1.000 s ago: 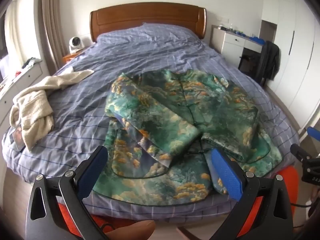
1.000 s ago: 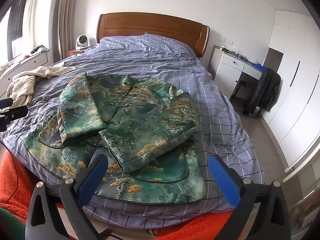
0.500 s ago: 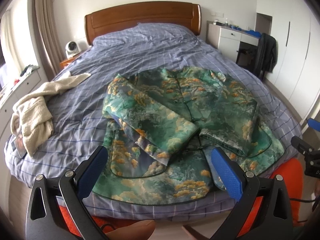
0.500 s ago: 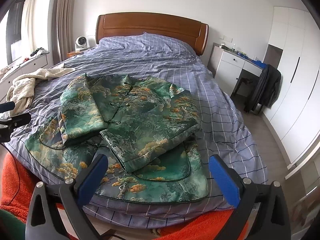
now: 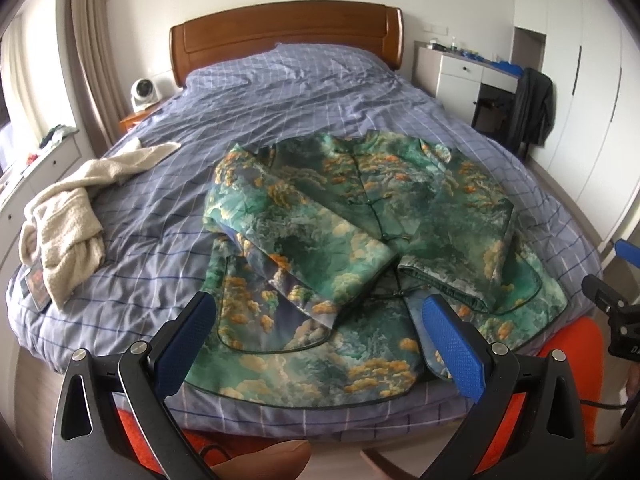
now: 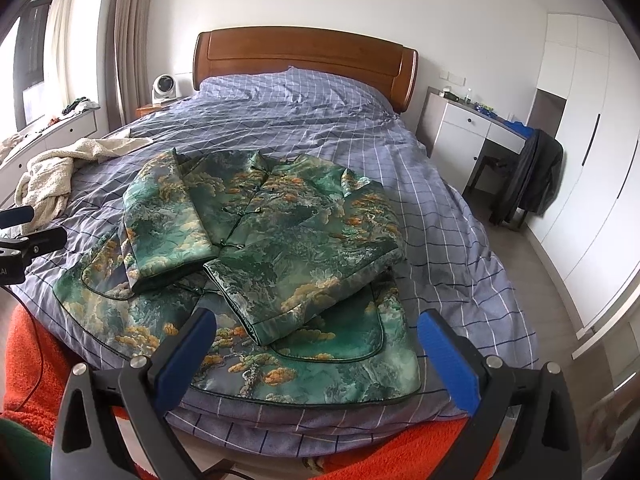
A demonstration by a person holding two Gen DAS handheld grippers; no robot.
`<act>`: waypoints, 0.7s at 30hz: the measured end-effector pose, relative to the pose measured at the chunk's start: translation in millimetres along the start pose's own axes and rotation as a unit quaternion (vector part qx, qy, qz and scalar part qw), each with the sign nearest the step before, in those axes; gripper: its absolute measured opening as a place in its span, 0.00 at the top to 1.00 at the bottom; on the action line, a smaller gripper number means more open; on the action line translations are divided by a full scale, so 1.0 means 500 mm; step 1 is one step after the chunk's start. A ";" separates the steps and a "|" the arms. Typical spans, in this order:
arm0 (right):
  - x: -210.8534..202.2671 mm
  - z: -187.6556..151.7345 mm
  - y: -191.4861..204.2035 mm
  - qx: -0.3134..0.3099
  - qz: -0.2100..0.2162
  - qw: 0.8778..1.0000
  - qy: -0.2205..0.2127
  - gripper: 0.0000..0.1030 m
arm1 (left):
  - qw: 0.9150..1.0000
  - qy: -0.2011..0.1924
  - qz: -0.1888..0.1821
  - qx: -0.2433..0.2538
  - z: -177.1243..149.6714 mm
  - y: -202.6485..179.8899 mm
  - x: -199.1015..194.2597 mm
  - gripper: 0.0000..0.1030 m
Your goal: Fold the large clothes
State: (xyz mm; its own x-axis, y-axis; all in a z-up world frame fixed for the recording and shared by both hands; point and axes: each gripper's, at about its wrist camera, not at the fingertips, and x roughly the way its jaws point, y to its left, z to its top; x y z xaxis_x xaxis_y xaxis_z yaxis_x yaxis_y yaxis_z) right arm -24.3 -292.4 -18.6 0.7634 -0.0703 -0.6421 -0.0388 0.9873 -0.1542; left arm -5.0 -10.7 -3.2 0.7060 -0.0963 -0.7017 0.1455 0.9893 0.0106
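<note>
Lying near the foot of the bed [image 5: 320, 92], the jacket [image 5: 360, 240] was green brocade with orange and cream cloud figures, front up, collar toward the headboard [image 5: 286, 36]. Both sleeves were folded inward across the body, their cuffs close together near the middle of the front; the rounded hem flaps spread flat toward the bed's near edge. Knot buttons ran down the centre closure.

Left tongs [image 5: 320, 350]: blue-padded fingers wide apart, holding nothing, hovering above the hem at the bed's near edge. Right tongs [image 6: 316, 360]: likewise wide apart and empty, above the hem on the jacket's other side. In the left view the tip of the right tongs showed at the far right edge; in the right view the tip of the left tongs showed at the far left edge.

Other items:
- Cover [image 6: 440, 208]: blue-grey with a light check, over the whole bed.
- Towel [image 5: 72, 216]: cream, crumpled, on the bed's left side, well apart from the jacket.
- Fan [image 5: 142, 94]: small, white, on a nightstand beside the headboard.
- Bench [image 6: 472, 124]: white, with drawers, against the right wall, small articles on top.
- Dark garment [image 6: 532, 176]: draped over a chair by the bench.
- Orange fabric [image 6: 36, 360]: fleecy, below the bed's near edge.
</note>
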 end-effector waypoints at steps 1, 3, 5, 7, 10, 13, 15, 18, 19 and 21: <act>0.000 0.000 0.000 0.000 0.000 1.000 0.000 0.00 | 1.000 0.000 0.000 0.000 0.000 0.000 0.000 0.00; 0.000 0.000 0.000 -0.001 0.000 1.000 -0.001 0.00 | 1.000 -0.001 0.000 0.001 0.000 0.000 0.000 0.00; 0.000 0.000 0.000 -0.002 0.001 1.000 -0.001 0.00 | 1.000 -0.002 0.001 0.002 0.000 0.001 0.001 0.00; 0.002 0.001 0.003 -0.004 0.002 1.000 -0.003 0.00 | 1.000 -0.003 0.002 0.003 0.001 0.000 0.002 0.00; 0.002 0.002 0.007 -0.004 0.002 1.000 -0.005 0.00 | 1.000 -0.003 0.002 0.003 0.000 0.000 0.002 0.00; 0.003 0.001 0.009 -0.003 0.003 1.000 -0.005 0.00 | 1.000 -0.003 0.002 0.001 -0.001 0.001 0.003 0.00; 0.004 0.001 0.010 -0.003 0.004 1.000 -0.004 0.00 | 1.000 -0.002 0.001 0.002 -0.001 0.000 0.003 0.00; 0.004 0.000 0.012 -0.003 0.007 1.000 -0.004 0.00 | 1.000 -0.003 0.002 0.004 -0.001 0.000 0.003 0.00; 0.004 0.000 0.013 -0.003 0.007 1.000 -0.004 0.00 | 1.000 -0.003 0.003 0.004 -0.001 0.000 0.003 0.00; 0.004 0.000 0.015 -0.005 0.008 1.000 -0.004 0.00 | 1.000 -0.006 0.004 0.005 -0.002 -0.001 0.002 0.00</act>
State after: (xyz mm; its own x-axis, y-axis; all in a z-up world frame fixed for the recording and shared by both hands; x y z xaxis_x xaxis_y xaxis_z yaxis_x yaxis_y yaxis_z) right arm -23.3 -285.4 -21.0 0.7677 -0.0527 -0.6387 -0.0575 0.9869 -0.1505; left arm -5.1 -11.3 -4.8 0.7150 -0.0887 -0.6934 0.1465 0.9889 0.0244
